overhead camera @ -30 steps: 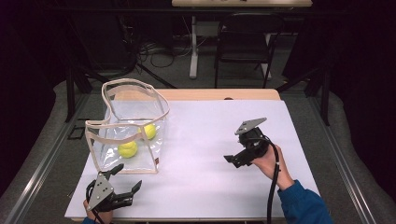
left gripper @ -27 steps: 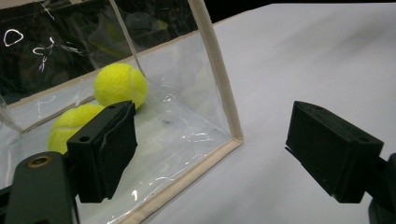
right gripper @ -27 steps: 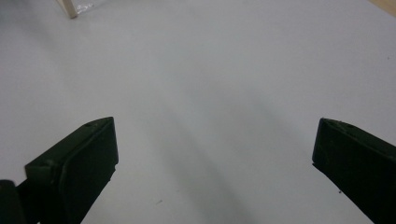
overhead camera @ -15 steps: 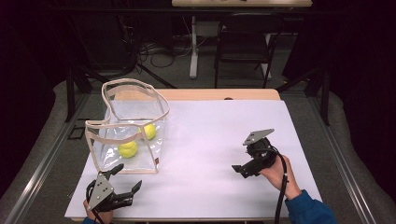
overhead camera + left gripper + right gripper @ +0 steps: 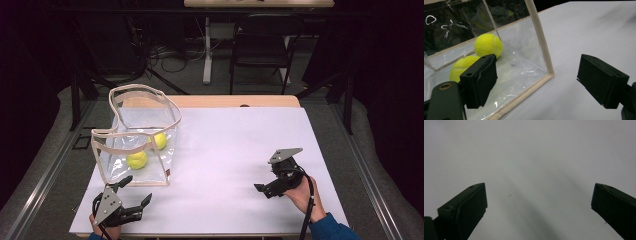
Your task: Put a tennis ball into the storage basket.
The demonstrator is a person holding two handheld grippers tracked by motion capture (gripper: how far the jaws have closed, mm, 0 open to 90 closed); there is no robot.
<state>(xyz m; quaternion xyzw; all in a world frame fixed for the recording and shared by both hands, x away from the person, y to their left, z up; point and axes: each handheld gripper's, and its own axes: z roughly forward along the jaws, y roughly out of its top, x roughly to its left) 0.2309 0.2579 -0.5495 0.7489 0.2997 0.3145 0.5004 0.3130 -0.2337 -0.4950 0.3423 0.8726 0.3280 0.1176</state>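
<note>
Two tennis balls (image 5: 145, 151) in clear bag (image 5: 131, 172) just beyond spread-jawed, empty left gripper (image 5: 134, 192).

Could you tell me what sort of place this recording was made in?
Probably a lab or workshop set up for recording. A white table stands under a fixed camera, loose cables trail over the floor behind it, and a black chair sits at another desk in a dark room.

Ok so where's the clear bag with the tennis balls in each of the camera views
High view: clear bag stands left of centre on the white table, ahead of the left gripper.
Left gripper view: upper left, near corner between the open jaws.
Right gripper view: not in it.
Shared landmark: the tennis balls inside.
</note>
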